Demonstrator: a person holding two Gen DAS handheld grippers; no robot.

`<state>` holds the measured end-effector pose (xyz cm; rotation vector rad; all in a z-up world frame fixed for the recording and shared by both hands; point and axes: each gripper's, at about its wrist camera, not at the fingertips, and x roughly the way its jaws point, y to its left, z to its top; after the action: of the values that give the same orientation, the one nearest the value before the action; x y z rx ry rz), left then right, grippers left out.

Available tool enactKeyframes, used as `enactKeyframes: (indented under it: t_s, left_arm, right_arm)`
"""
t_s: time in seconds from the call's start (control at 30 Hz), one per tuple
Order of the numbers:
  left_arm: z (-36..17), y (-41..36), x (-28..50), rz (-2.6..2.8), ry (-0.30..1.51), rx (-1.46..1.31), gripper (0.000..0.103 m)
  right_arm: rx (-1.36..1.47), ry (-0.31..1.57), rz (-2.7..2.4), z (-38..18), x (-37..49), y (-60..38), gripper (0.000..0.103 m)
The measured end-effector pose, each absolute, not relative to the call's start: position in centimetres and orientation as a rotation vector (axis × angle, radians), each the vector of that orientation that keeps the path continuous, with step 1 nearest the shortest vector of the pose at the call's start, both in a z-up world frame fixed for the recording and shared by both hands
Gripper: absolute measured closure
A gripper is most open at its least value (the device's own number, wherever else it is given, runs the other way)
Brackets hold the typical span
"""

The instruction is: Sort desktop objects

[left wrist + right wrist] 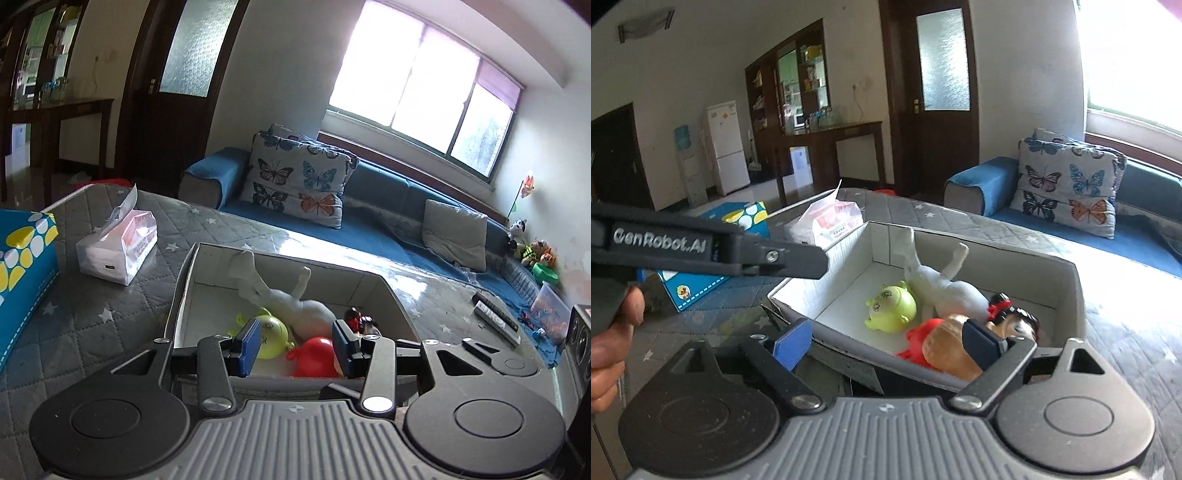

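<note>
Looking from left wrist: left gripper hangs unclenched w/ nothing between its pads, near edge of box holding toys on grey table. Right wrist view: right gripper spread wide, released, over same box's near rim; toys inside.

A home living room: a blue sofa under the window, butterfly cushions on it, a white fridge far beyond.

Grey box mid-frame holds green toy, red toy, white dog figure legs-up, dark-haired doll
</note>
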<state>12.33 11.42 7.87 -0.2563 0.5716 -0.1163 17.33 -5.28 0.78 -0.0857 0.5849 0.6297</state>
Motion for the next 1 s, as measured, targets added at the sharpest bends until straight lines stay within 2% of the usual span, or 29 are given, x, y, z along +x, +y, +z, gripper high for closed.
enactKeyframes:
  t_s: [0.2,0.6,1.0]
  left_arm:
    - [7.4,10.2,10.5,-0.087,0.577,-0.201,0.058]
    - [5.8,7.0,7.9,-0.018,0.552,-0.045,0.058]
    - [4.8,5.0,6.3,0.055,0.541,0.04,0.058]
  right_arm:
    - [-0.051,0.562,0.584,0.6,15.5,-7.2,0.0]
    - [-0.057,0.496,0.507,-0.3,11.9,-9.3,0.0]
    - [-0.045,0.512,0.478,-2.0,10.1,-10.7,0.0]
